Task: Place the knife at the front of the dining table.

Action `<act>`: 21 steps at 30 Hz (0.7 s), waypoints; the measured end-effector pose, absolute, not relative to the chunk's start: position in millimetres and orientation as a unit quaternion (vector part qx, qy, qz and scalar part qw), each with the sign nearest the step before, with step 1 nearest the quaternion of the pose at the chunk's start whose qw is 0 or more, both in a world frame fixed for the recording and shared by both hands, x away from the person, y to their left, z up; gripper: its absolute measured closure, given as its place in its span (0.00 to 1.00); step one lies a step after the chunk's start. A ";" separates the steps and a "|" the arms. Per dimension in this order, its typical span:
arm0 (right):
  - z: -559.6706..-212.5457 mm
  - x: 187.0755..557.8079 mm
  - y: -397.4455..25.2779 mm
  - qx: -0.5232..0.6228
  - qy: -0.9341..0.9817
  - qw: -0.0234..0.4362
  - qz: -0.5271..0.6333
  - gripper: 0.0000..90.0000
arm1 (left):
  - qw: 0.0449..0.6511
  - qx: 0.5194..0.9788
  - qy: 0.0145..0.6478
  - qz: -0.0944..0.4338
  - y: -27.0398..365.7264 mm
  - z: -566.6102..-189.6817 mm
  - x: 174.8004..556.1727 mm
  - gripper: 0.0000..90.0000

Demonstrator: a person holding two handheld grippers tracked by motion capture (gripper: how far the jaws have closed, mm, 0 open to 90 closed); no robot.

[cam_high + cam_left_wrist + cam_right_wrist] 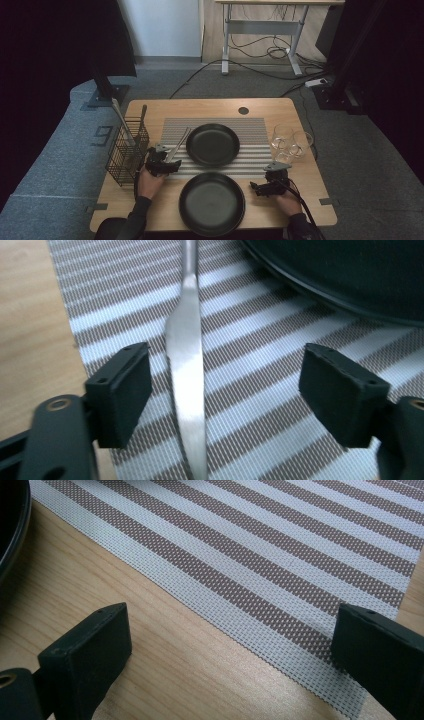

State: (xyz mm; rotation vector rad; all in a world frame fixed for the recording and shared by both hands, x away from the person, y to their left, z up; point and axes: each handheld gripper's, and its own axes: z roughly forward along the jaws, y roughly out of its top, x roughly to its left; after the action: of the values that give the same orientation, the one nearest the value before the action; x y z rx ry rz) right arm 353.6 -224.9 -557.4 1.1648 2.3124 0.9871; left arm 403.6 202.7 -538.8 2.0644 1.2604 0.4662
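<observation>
A silver table knife (187, 355) lies on the striped placemat (260, 390), its blade running between the jaws of my left gripper (225, 392), which is open and astride it, closer to the left pad. From above, the knife (179, 145) lies left of the far black plate (212, 144), with my left gripper (161, 162) at its near end. My right gripper (262, 187) is open above bare wood just right of the near black plate (212, 203). In the right gripper view my right gripper (230, 650) holds nothing over the placemat's edge (280, 580).
A black wire cutlery basket (127, 150) with utensils standing in it sits at the table's left edge. Two clear glasses (291, 142) stand at the right beside the placemat. A round cable hole (243, 110) is near the far edge.
</observation>
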 end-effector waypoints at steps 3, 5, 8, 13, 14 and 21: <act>-557.4 353.6 -224.9 0.413 0.820 0.184 0.350 0.03 | 0.327 0.796 0.480 0.171 202.1 -541.9 400.7 0.17; -557.5 353.6 -224.9 0.413 0.820 0.185 0.350 0.03 | 0.325 0.798 0.479 0.168 202.2 -543.8 398.3 0.16; -557.4 353.6 -224.9 0.413 0.820 0.184 0.350 0.03 | 0.320 0.800 0.480 0.165 202.5 -545.4 397.1 0.16; -557.4 353.6 -224.9 0.413 0.820 0.184 0.350 0.03 | 0.315 0.802 0.479 0.168 199.9 -545.3 396.0 0.16; -557.4 353.6 -224.9 0.413 0.820 0.184 0.350 0.03 | 0.315 0.802 0.479 0.168 199.9 -545.3 396.0 0.16; -557.4 353.6 -224.9 0.413 0.820 0.184 0.350 0.03 | 0.310 0.809 0.471 0.168 192.9 -544.8 393.5 0.17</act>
State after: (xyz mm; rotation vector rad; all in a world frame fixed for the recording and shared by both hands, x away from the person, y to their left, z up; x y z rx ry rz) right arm 353.6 -224.9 -557.4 1.1645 2.3125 0.9869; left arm 393.5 192.9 -544.8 2.1354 1.2437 0.4427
